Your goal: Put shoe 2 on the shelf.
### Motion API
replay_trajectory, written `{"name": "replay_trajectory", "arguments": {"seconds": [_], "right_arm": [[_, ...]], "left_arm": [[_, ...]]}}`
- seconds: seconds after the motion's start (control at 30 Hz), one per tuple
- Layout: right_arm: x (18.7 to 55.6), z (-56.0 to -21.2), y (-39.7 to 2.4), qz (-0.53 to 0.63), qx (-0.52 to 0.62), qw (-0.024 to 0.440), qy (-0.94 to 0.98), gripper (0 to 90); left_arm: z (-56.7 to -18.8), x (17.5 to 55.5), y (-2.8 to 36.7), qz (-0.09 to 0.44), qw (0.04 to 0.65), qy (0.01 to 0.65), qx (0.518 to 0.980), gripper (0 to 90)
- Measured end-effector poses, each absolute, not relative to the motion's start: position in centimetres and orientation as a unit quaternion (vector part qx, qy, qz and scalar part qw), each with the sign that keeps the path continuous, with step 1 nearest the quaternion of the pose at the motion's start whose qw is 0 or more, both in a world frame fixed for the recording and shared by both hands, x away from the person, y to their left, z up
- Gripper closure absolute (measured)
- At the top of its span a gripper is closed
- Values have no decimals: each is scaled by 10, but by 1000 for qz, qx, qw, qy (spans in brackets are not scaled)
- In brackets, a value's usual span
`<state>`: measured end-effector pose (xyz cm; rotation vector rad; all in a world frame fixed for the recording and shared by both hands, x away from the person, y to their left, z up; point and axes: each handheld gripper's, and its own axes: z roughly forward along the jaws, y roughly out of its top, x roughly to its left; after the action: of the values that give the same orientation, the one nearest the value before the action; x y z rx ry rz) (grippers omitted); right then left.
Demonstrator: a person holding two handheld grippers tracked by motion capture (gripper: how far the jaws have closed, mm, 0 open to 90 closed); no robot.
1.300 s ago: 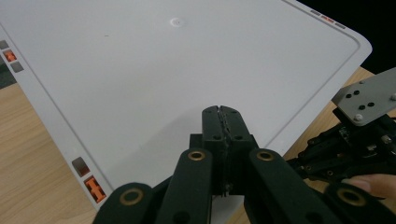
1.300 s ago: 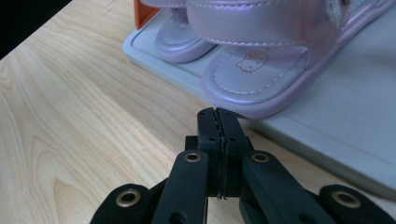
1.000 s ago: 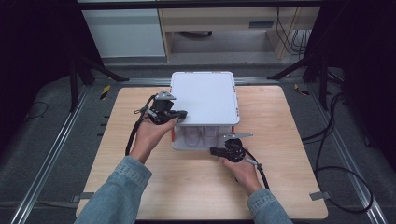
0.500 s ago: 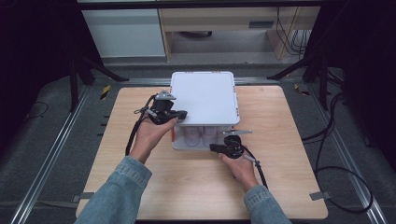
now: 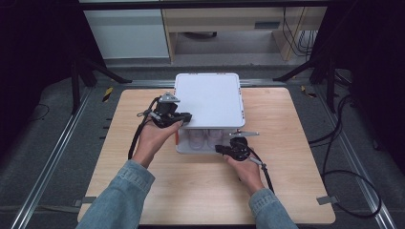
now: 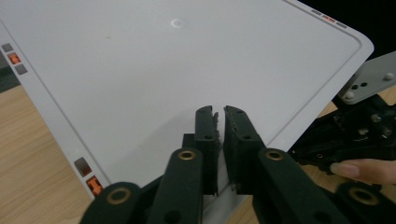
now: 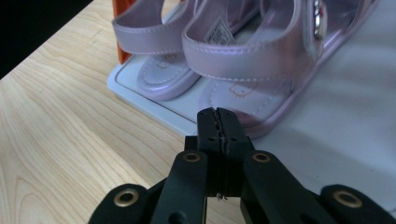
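Left gripper [image 6: 219,112]: jaws nearly together, clamped on the near edge of the white lid [image 6: 187,60], raised and tilted.
Right gripper [image 7: 218,114]: jaws pressed together, gripping nothing, tips just short of the sandals.
Pink sandals [image 7: 243,51]: just ahead, side by side on the white base [image 7: 345,126].
Wooden table [image 7: 56,126]: beneath everything.

We can read no text; the small tag [image 7: 218,31] on a lilac sandal's [image 7: 261,56] strap is too blurred.
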<state>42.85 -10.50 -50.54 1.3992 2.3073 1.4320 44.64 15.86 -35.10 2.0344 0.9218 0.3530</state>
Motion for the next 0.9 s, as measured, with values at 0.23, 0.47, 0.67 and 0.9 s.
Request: {"name": "replay_trajectory", "arguments": {"seconds": [0.23, 0.47, 0.67, 0.9], "right_arm": [[423, -497, -107, 471, 438, 61, 763, 711], [410, -485, -114, 450, 427, 110, 777, 361], [398, -479, -157, 426, 436, 159, 776, 206], [406, -484, -206, 403, 467, 189, 764, 162]], "left_arm": [[-346, 439, 163, 172, 443, 375, 796, 450], [-344, 426, 184, 207, 454, 377, 781, 110], [-358, 413, 229, 240, 446, 406, 760, 56], [-403, 413, 263, 235, 404, 442, 766, 51]]}}
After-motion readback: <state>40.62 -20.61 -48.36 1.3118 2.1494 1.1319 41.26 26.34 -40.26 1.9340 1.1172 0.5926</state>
